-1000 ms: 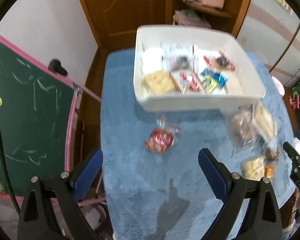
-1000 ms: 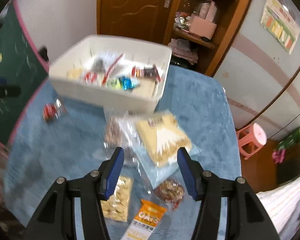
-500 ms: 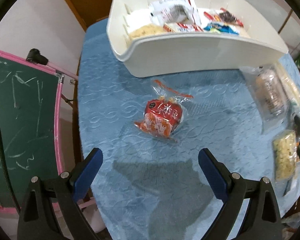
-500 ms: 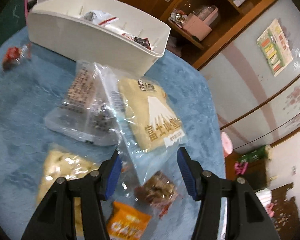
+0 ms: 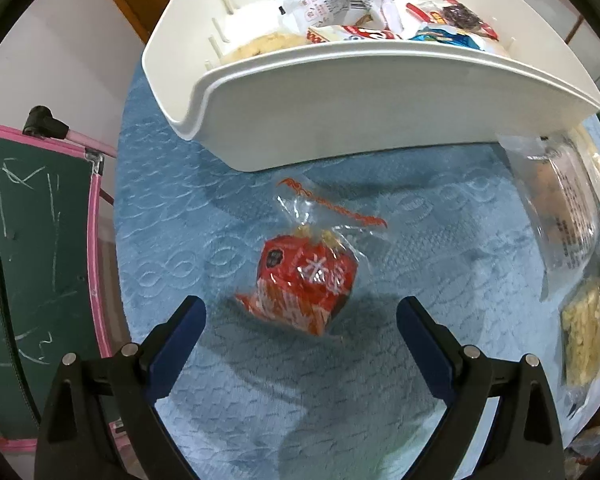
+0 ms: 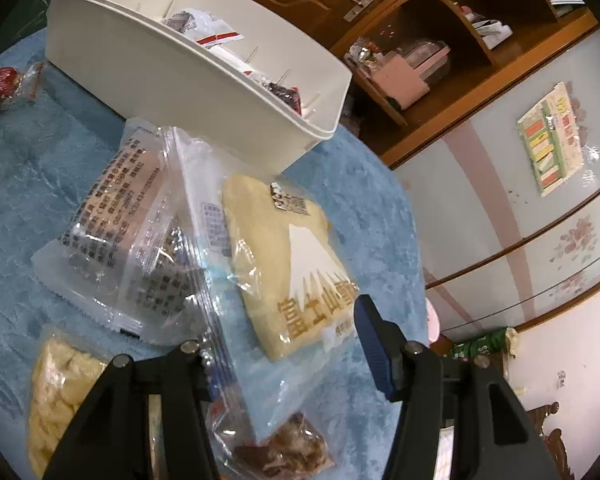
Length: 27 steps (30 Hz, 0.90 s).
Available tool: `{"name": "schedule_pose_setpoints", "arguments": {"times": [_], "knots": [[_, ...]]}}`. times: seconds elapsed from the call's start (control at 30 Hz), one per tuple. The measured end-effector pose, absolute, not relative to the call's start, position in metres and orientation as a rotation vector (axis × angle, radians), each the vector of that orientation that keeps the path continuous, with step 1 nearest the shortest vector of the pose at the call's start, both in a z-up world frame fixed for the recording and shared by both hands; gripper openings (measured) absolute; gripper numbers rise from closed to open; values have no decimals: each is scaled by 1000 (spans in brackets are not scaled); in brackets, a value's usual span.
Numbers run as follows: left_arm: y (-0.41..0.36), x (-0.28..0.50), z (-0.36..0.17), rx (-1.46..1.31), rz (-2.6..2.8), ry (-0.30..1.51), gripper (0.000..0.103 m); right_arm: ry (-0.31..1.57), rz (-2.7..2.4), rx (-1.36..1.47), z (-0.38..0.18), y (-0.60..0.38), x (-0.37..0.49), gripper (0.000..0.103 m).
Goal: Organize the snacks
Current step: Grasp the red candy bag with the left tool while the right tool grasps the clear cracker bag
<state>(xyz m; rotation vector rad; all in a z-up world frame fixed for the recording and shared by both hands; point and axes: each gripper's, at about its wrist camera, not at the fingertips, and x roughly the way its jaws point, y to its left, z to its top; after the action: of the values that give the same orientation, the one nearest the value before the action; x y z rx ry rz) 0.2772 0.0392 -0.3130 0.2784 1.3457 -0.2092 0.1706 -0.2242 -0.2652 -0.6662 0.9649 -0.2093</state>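
Note:
A small red snack bag [image 5: 308, 280] in clear wrap lies on the blue tablecloth [image 5: 260, 400], in front of the white bin [image 5: 380, 100] that holds several snacks. My left gripper [image 5: 300, 312] points down over it, open wide, its blue fingertips on either side of the bag's near end without touching. My right gripper [image 6: 288, 344] hangs low and open over the near end of a yellow bread pack [image 6: 292, 264]. Its left finger is partly hidden behind a clear wrapper. The bin [image 6: 200, 92] stands behind that pack.
Beside the bread pack lie a clear printed cake bag [image 6: 132, 248], a yellow puffed snack [image 6: 56, 392] and a brown nut pack [image 6: 296, 452]. A pink-framed chalkboard [image 5: 32, 260] stands off the table's left edge. A wooden shelf [image 6: 440, 60] is behind.
Both grippers have come down toward the table. The left now straddles the red bag, which was further ahead. The right has rolled and sunk onto the bread pack. Jaw widths look unchanged.

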Motion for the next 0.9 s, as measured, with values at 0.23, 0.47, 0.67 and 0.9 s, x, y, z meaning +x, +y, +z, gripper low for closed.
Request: {"name": "schedule_pose_setpoints", "arguments": {"times": [0.23, 0.47, 0.67, 0.9], "knots": [[52, 291, -323, 192, -211, 1394, 69, 979, -165, -655, -269, -222, 173, 31], [56, 287, -319, 127, -203, 1389, 57, 947, -162, -573, -245, -232, 168, 23], [61, 272, -298, 50, -219, 1368, 53, 933, -156, -461, -215, -240, 158, 20], [65, 237, -253, -35, -272, 1316, 53, 882, -162, -382, -174, -238, 134, 20]]}}
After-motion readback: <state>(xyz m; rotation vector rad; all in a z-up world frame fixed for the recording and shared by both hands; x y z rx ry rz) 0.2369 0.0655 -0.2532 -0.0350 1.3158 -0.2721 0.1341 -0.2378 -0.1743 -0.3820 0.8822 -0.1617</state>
